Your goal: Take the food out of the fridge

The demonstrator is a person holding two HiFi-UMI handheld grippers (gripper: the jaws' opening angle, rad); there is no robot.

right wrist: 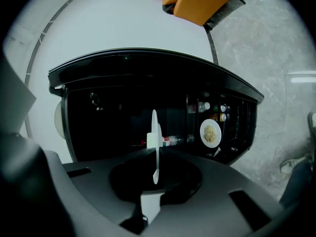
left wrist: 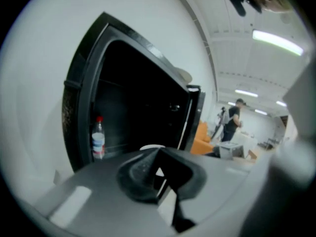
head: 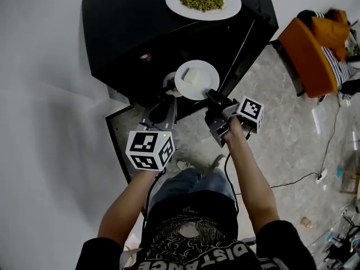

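- Two grippers work at the mouth of the open black fridge (head: 129,32). My right gripper (right wrist: 155,168) is clamped on the rim of a white plate (head: 188,89), held just in front of the fridge with a pale block of food (head: 194,76) on it.
- My left gripper (left wrist: 159,177) hangs beside that plate at the fridge opening, jaws drawn together on nothing that I can see.
- The step in hand, as I judge it, is carrying this plate clear of the fridge. A plate of green food (head: 203,0) already sits on top of the fridge.
- For the next move I reckon the plate must stay level so the block does not slide. It could then go down on top of the fridge, beside the green food. The thin rim grip leaves little margin for tilt.
- Inside the fridge are a small plate of yellowish food (right wrist: 210,133) and a red-capped bottle (left wrist: 98,139).
- The bottle's label is too small to read. The shirt print reads in part "DISTANCE". The cubes carry only black-and-white square markers.
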